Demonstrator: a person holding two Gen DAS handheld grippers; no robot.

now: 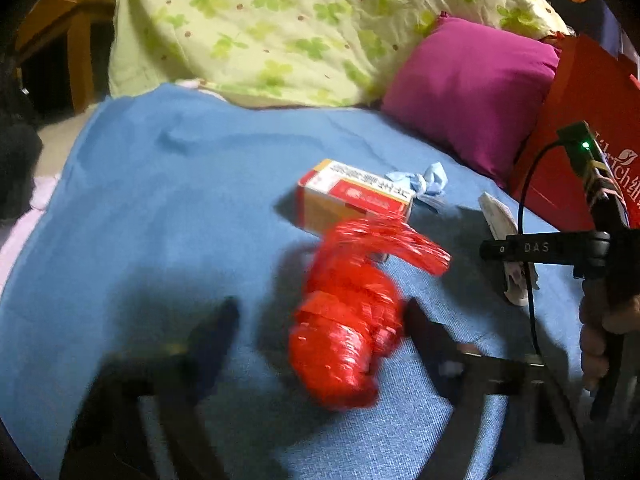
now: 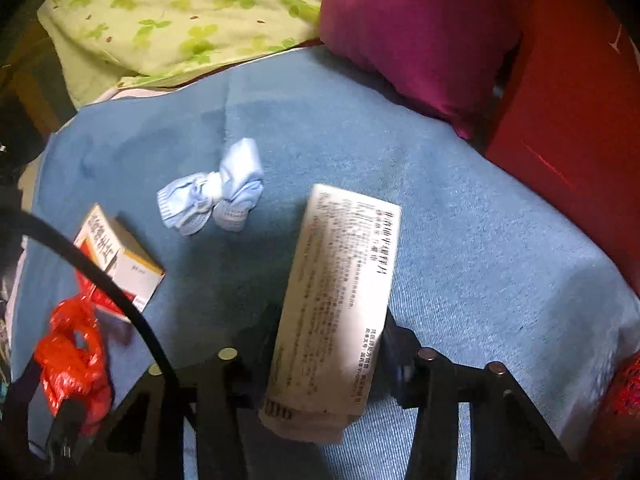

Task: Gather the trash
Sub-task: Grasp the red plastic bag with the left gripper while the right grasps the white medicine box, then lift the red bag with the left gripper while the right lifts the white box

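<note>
Motion blur smears the left gripper point(image 1: 320, 332), so I cannot tell whether its fingers grip the red bag point(image 1: 344, 328) lying between them on the blue blanket point(image 1: 160, 200). The right gripper point(image 2: 328, 344) has its fingers clamped on a folded leaflet point(image 2: 336, 300), beside a box point(image 2: 120, 264) and blue wad point(image 2: 216, 200).

We see a crumpled red plastic bag point(image 1: 348, 320), a red and yellow carton point(image 1: 352, 200) lying flat, a knotted pale blue wad point(image 2: 216, 196), a folded printed leaflet point(image 2: 336, 304), all on blue cloth
</note>
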